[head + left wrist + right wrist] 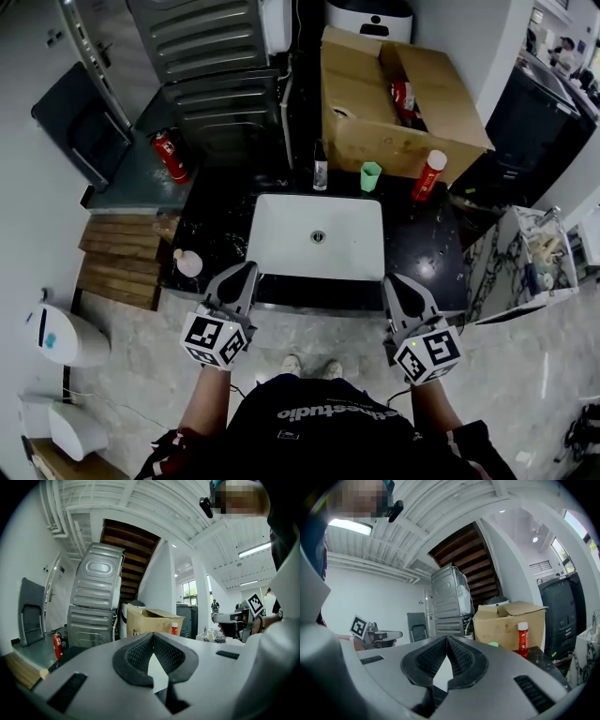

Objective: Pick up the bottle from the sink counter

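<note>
A red bottle with a white cap [428, 176] stands on the black sink counter [427, 234], right of the white basin [317, 236]; it also shows in the gripper views [174, 629] [523, 637]. A small clear bottle with a dark top [321, 173] stands behind the basin. My left gripper [246, 272] and right gripper [395, 282] hover at the counter's near edge, one on each side of the basin. Both are shut, pads meeting at the tips [153, 634] [447, 639], with nothing held.
A green cup [371, 176] sits between the two bottles. An open cardboard box [394, 94] stands behind the counter, and a red fire extinguisher [169, 155] at back left. A round pale object [188, 263] lies at the counter's left end. A marble-patterned cabinet [525, 262] stands at the right.
</note>
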`<state>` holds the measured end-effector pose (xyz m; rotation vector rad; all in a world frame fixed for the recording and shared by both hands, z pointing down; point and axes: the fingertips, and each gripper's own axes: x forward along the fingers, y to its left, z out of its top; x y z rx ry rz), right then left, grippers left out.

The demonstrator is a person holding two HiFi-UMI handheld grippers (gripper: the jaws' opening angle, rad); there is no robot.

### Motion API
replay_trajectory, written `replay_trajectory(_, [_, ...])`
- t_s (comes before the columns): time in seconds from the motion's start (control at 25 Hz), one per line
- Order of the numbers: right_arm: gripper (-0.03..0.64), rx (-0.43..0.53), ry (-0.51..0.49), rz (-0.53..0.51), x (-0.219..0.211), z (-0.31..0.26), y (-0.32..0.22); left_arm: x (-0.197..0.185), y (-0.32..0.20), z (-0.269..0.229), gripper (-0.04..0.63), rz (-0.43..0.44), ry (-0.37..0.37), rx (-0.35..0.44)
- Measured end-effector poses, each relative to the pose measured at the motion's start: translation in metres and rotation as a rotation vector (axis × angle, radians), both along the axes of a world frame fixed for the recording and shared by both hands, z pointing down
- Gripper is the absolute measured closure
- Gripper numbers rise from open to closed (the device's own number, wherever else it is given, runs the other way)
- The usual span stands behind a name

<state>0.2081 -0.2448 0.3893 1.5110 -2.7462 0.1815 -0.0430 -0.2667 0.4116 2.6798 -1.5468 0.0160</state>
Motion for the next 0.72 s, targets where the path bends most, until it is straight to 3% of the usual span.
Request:
replay_trajectory(0.32, [0.578,-0.014,0.018,-0.069,-0.052,0.007,-0.031,-0.051,-0.023,0.003,0.580,-0.051,0.022,0.015])
replay_trajectory(0.72, [0.578,-0.041,0.048,-0.211,-0.147,0.021,-0.057,-0.189,-0.031,0.060,0.571,-0.285,-0.007,-0.045])
